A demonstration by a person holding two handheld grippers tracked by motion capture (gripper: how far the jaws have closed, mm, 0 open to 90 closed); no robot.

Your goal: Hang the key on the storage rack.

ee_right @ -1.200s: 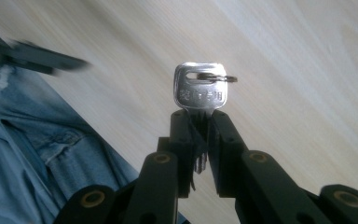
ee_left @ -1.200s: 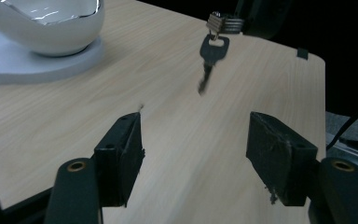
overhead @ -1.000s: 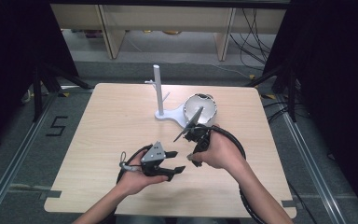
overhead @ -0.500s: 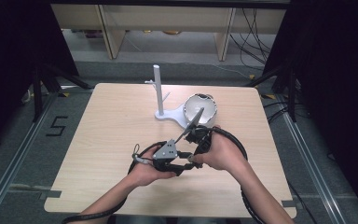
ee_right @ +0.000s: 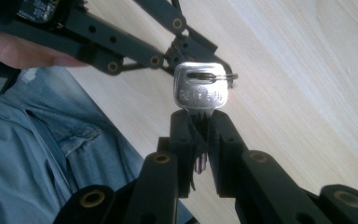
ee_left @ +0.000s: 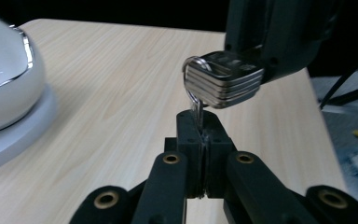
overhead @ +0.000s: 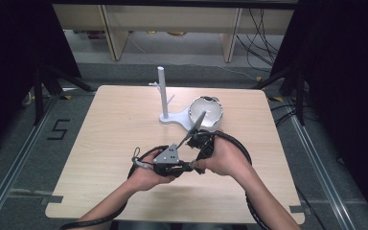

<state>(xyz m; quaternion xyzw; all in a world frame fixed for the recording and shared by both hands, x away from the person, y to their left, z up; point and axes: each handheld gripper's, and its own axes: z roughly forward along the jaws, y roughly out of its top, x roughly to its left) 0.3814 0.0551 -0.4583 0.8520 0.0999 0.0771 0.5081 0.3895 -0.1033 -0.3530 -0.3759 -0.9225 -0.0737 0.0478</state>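
Left gripper view: left gripper (ee_left: 201,135) pinching key ring (ee_left: 195,100), right gripper (ee_right: 200,135) clamped on keys (ee_right: 200,93); pulling apart risks slip, drop onto bench (overhead: 115,124).

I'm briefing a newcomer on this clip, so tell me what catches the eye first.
Both grippers meet over the near middle of the table, sharing a bunch of keys: the right gripper clamps the keys' blades, the left gripper pinches their ring. Farther back stand a white post stand and a round white dish.
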